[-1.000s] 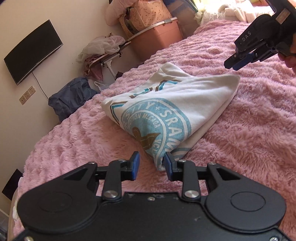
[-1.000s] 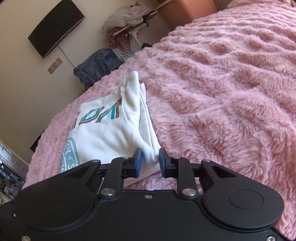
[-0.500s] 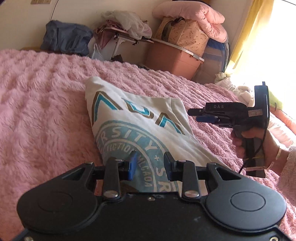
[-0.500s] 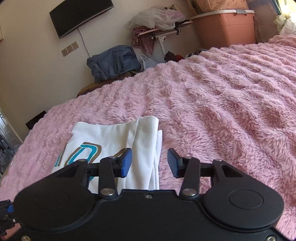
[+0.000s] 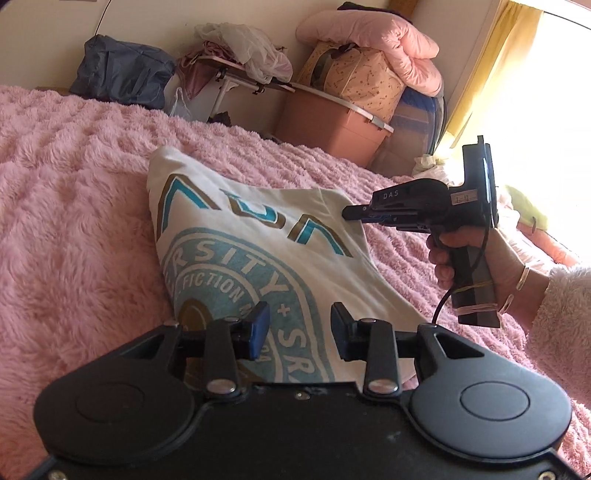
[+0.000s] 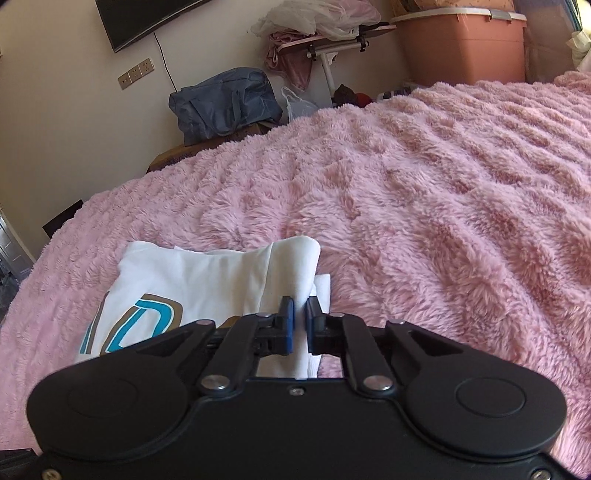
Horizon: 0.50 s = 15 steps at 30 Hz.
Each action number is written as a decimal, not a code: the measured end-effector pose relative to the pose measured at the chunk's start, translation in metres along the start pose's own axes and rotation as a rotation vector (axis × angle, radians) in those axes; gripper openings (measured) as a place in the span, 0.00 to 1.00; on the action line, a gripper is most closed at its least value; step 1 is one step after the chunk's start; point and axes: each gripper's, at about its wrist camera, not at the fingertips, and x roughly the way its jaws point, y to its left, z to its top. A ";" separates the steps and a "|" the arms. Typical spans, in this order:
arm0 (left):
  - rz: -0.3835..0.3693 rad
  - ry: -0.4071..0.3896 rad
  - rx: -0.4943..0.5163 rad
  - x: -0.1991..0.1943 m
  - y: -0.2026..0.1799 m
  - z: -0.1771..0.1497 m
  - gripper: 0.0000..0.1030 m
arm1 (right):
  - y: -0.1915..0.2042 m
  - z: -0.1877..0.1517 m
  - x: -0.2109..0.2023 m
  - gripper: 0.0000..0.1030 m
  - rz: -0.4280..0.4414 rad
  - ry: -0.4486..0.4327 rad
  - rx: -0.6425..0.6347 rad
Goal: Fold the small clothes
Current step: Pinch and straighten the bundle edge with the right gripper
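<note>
Folded white T-shirt (image 5: 258, 243) with teal and brown print, lying on the fluffy pink blanket (image 5: 74, 221) of the bed. Left hand-held gripper (image 5: 300, 325) low over the shirt's near printed end, blue pads well apart, nothing between them. Right hand-held gripper (image 6: 300, 320) nearly closed over the shirt's plain white folded edge, fabric showing in the narrow gap; seen side-on from the left wrist (image 5: 351, 214) at the far corner of the shirt. Beyond the bed: grey bag (image 6: 225, 103), pink storage bin (image 6: 461, 44), wall-mounted screen (image 6: 147, 14).
</note>
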 end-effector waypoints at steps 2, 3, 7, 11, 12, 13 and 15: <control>-0.023 -0.030 0.004 -0.002 -0.005 0.004 0.35 | 0.002 0.005 -0.005 0.04 -0.017 -0.013 -0.018; -0.040 -0.025 -0.013 0.000 -0.005 0.005 0.36 | 0.001 0.007 -0.005 0.04 -0.031 -0.015 -0.027; -0.031 0.053 -0.072 0.022 0.004 -0.003 0.36 | -0.008 0.002 0.006 0.03 -0.085 0.007 -0.004; -0.025 0.124 -0.140 0.044 0.021 -0.017 0.38 | -0.014 -0.010 0.032 0.02 -0.115 0.053 0.009; -0.026 0.130 -0.157 0.046 0.025 -0.019 0.38 | -0.014 -0.014 0.035 0.03 -0.114 0.058 0.026; -0.028 0.133 -0.167 0.046 0.026 -0.020 0.38 | -0.013 -0.015 0.034 0.03 -0.112 0.051 0.032; -0.043 0.128 -0.178 0.042 0.026 -0.016 0.37 | -0.011 -0.015 0.030 0.06 -0.110 0.045 0.024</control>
